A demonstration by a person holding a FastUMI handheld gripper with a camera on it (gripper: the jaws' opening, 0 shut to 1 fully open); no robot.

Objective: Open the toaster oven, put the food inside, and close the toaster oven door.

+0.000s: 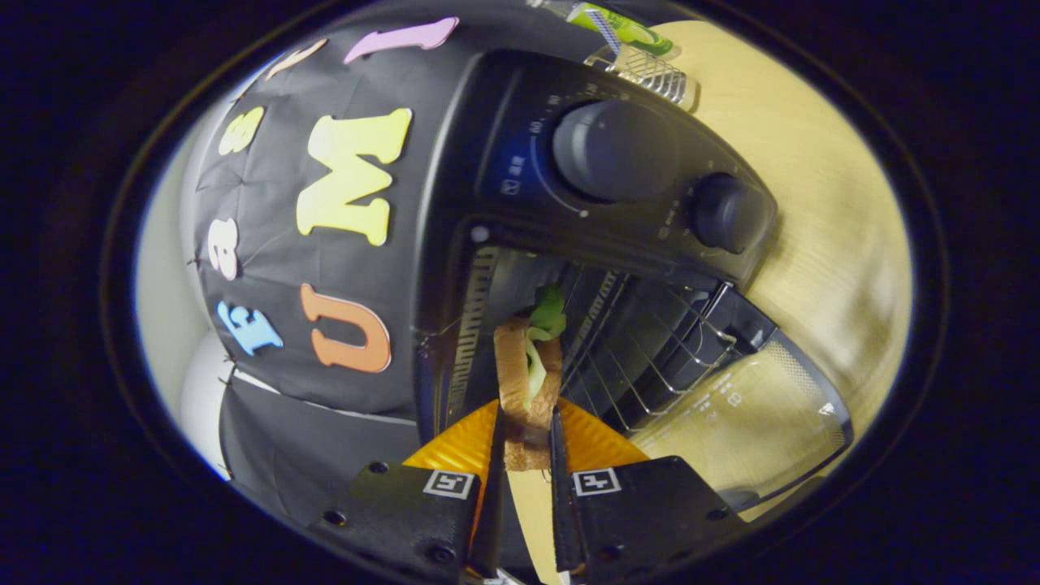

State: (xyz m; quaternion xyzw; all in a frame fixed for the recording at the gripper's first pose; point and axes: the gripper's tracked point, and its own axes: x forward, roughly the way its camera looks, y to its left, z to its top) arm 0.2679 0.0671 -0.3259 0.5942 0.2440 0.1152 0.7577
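Clearly mid-insertion, seen along the fingers: gripper (526,431) clamped on the sandwich (528,382), both fingers pressing its bread sides, lettuce poking out of the far end. Sandwich held edge-on just at the mouth of the toaster oven (585,244), far end seemingly past the opening, near end between the fingers. Glass door (747,414) swung fully open, lying out from the oven mouth over the wooden table (821,211). Wire rack (642,349) inside the cavity, just beside the sandwich. Two knobs on the control panel beside the opening, larger knob (613,150) and smaller knob (725,213). Whole view rolled well over, so likely a tilted hold. Risks from here, as judgement only: releasing too early and dropping the food onto the door rather than the rack; snagging the lettuce or a bread corner on the rack wires; squeezing too hard and crushing the soft bread; knocking a finger against the oven frame on withdrawal and shifting the oven. A bottle (617,24) and a small metal rack (646,73) behind the oven, well apart.
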